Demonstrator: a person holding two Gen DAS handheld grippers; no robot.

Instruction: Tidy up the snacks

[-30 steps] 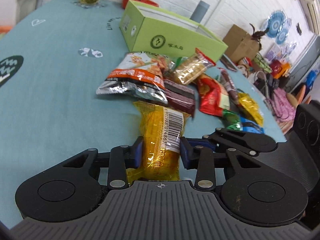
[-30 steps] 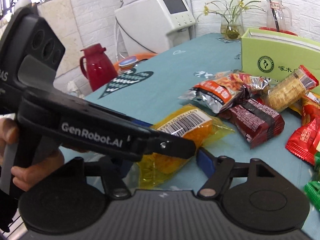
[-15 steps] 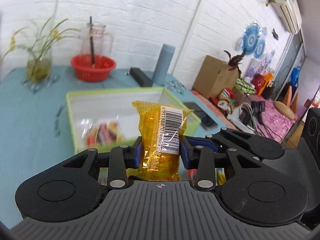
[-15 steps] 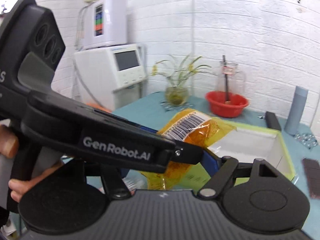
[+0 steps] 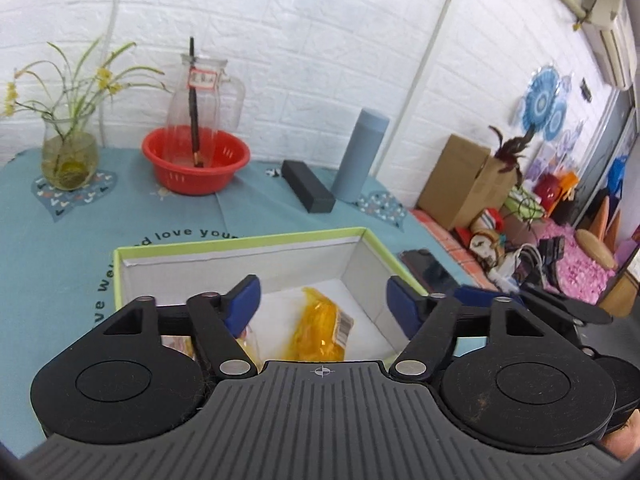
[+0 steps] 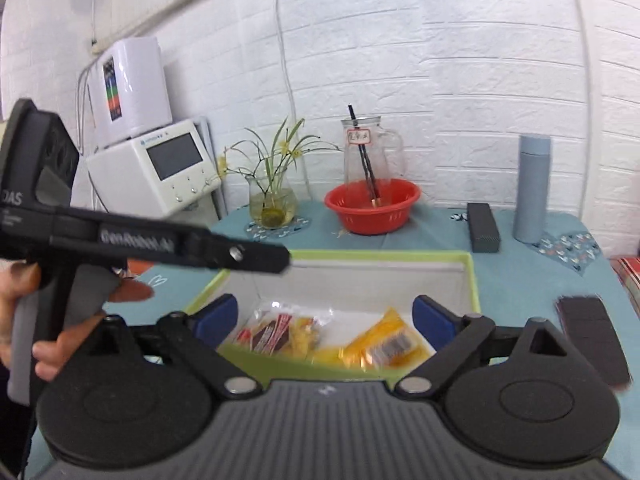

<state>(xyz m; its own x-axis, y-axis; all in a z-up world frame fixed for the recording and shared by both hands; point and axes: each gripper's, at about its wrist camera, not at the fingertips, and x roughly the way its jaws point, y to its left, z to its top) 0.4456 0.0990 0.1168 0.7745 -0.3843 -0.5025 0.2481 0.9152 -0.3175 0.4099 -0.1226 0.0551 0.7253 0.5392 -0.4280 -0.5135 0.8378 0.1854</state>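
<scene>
A green-rimmed white box (image 5: 240, 245) stands open on the teal tablecloth. The orange snack packet (image 5: 320, 330) with a barcode lies inside it, free of any finger. My left gripper (image 5: 323, 304) is open and empty just above the box. My right gripper (image 6: 325, 318) is open and empty over the box (image 6: 472, 276), where the orange packet (image 6: 386, 346) lies beside a clear packet of red and yellow snacks (image 6: 280, 330). The left gripper's body (image 6: 160, 240) crosses the left of the right wrist view.
A red basin (image 5: 196, 160) with a glass jug, a plant vase (image 5: 70, 156), a black case (image 5: 307, 191) and a grey-blue bottle (image 5: 360, 156) stand along the far wall. A dark phone (image 6: 592, 336) lies right of the box. A white appliance (image 6: 156, 168) stands at the left.
My left gripper carried the orange packet from the table up over the box, opened and let it go; the packet now lies in the box. My right gripper moved along over the box.
</scene>
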